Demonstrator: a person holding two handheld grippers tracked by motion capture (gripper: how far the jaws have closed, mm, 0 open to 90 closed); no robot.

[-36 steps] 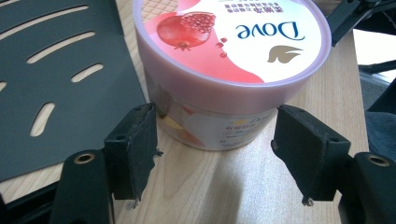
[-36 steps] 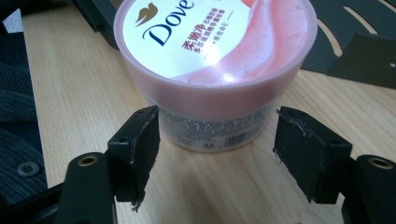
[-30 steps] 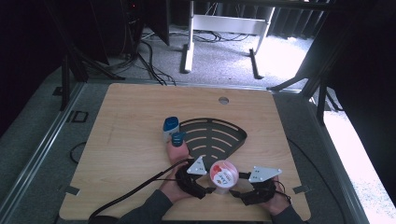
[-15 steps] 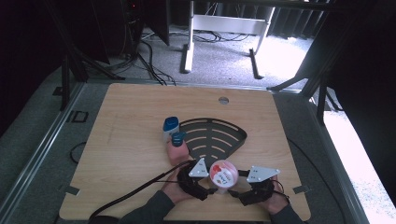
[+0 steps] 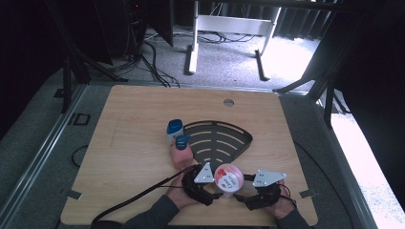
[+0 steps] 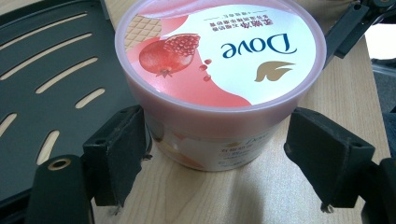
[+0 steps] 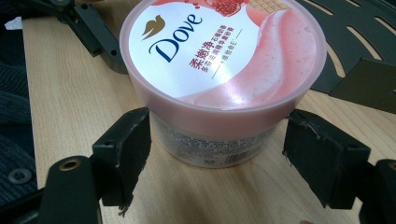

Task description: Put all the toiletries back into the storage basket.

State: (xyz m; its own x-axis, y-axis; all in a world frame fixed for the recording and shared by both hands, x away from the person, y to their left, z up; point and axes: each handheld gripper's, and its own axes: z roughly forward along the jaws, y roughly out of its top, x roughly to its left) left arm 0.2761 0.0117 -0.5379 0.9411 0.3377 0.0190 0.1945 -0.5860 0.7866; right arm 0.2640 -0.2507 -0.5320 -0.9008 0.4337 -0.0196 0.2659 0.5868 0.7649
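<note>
Both sets of jaws have just been opening a bit wider; the hands stayed put. The pink tub (image 5: 228,178) stands on the table (image 5: 124,129) at the black tray's (image 5: 217,138) 6 o'clock, between the left gripper (image 5: 215,193) and right gripper (image 5: 244,196). Neither one squeezes it. I think grabbing comes next: close the pads under the lid.

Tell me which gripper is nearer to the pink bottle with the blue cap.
Left. The left gripper sits just below the pink bottle, beside the Dove tub; the right gripper is on the tub's far side, farther off.
</note>
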